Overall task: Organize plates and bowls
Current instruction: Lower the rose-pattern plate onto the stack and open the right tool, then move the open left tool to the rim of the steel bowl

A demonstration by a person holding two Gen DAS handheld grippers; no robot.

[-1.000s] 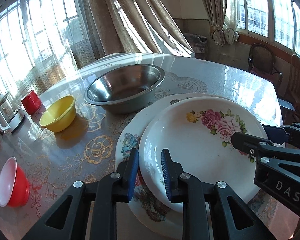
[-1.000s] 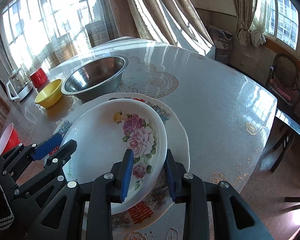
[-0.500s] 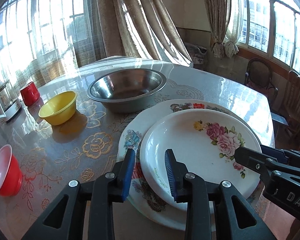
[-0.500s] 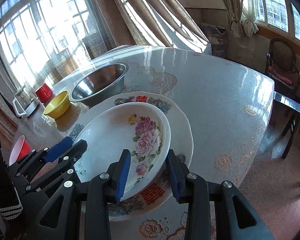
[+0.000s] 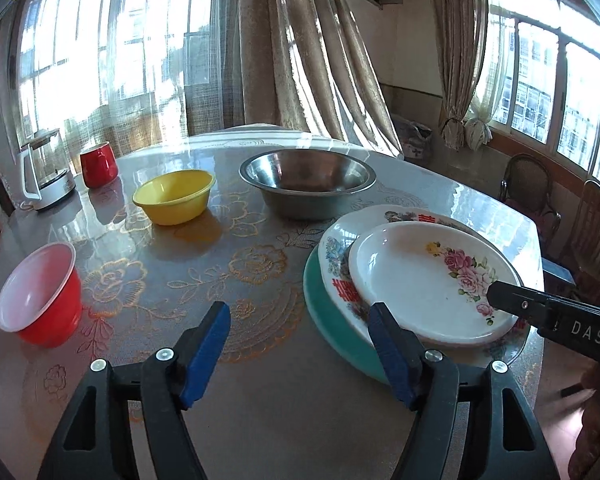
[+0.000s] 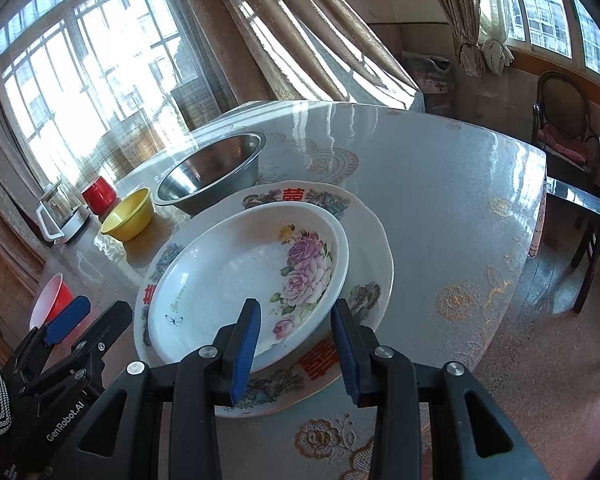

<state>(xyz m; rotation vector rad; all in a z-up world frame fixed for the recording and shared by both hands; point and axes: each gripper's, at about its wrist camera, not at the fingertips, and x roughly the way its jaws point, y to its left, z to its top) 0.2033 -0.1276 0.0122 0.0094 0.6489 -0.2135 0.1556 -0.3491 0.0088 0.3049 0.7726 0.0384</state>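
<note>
While the rose-patterned plate [image 6: 236, 276] lies on top of a larger plate with red characters [image 6: 364, 248] in the middle of the right wrist view, the right gripper [image 6: 296, 344] straddles its near rim, one blue pad inside the dish and one outside. Whether the pads actually press on the rim cannot be told from these frames. In the left wrist view the same stack sits at the right of the frame, and a teal plate [image 5: 332, 320] shows beneath the two patterned ones.

The left gripper [image 5: 300, 344] is released: its jaws have just been opening, they stand wide apart at the bottom of the left wrist view, and nothing is between them but the tabletop [image 5: 260, 400]. Its right pad is near the edge of the stack, apart from it as far as the view shows.

A steel bowl [image 5: 308, 180] stands just behind the stack, at upper centre. To its left is a yellow bowl [image 5: 174, 196], and farther to the upper left a red mug [image 5: 98, 164] beside a glass kettle [image 5: 46, 168]. A red bowl with a white inside [image 5: 40, 292] stands at the left edge, well apart from the plates. A hand [image 5: 596, 432] shows at the lower right corner.
</note>
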